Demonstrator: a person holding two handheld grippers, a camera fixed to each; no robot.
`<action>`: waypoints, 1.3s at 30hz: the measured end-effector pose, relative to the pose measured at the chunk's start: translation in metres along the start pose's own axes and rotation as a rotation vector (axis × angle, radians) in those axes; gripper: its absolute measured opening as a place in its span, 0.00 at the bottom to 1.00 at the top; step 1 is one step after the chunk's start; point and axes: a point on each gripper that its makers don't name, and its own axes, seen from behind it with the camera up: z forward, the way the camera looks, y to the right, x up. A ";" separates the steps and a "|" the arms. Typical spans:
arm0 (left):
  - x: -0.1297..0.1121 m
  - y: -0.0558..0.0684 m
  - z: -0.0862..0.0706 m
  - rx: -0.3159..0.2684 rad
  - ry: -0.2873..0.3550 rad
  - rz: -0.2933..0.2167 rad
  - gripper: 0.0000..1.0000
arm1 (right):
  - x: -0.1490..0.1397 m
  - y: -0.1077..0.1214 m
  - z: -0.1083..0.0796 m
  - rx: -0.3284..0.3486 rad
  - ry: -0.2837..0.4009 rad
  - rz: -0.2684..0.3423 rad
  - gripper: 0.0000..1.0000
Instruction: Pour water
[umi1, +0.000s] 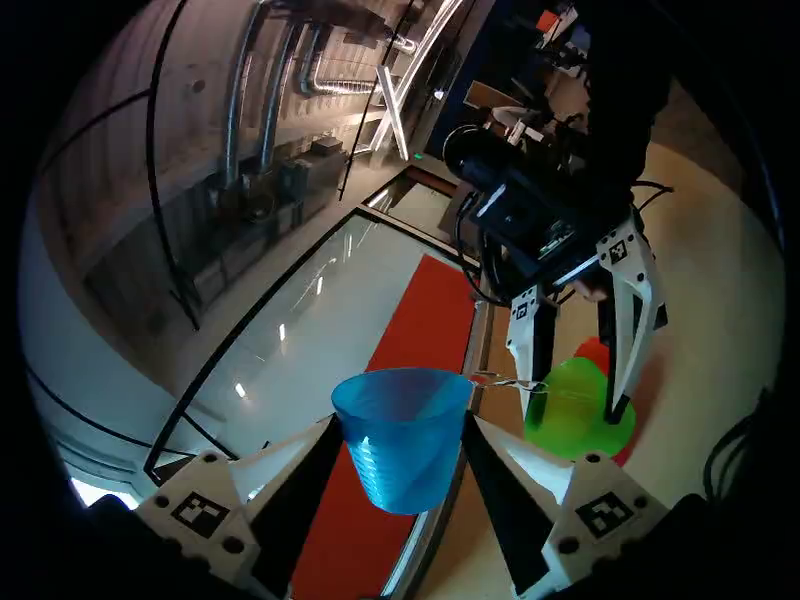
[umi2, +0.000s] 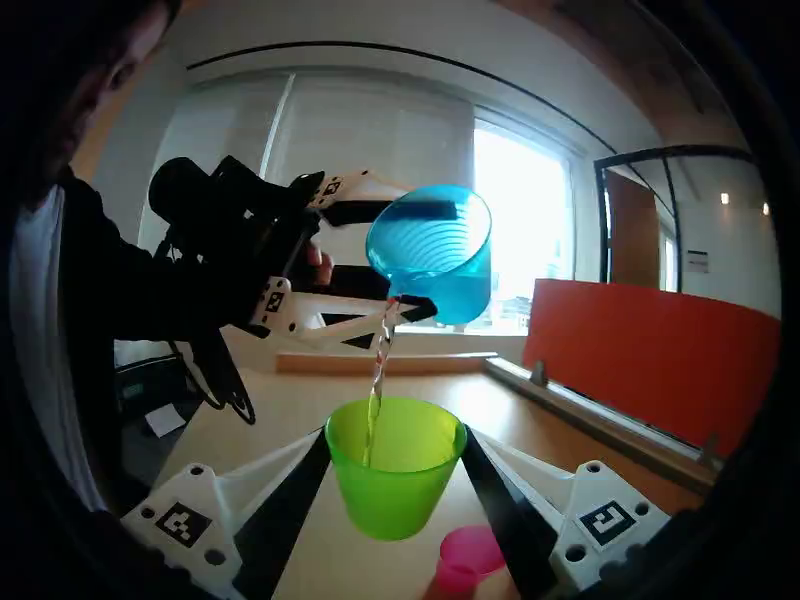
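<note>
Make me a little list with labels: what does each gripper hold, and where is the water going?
left gripper: shut on the blue cup, which is tipped over
right gripper: shut on the green cup, which is upright
water: thin stream falling from the blue cup into the green cup
pink cup: low down, just beside the green cup

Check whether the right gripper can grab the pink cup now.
Probably not: the right gripper is shut on the green cup, which is taking water from the blue cup. The pink cup stands just below, uncovered.
</note>
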 end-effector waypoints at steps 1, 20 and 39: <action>0.000 -0.001 0.000 0.002 0.000 0.001 0.83 | 0.000 0.000 0.000 0.000 0.000 0.000 0.93; -0.003 -0.005 0.002 0.016 -0.005 0.018 0.83 | 0.004 0.000 -0.002 0.000 0.005 -0.003 0.93; -0.004 -0.009 0.000 0.025 -0.008 0.037 0.83 | 0.007 0.000 -0.002 0.002 0.012 -0.007 0.93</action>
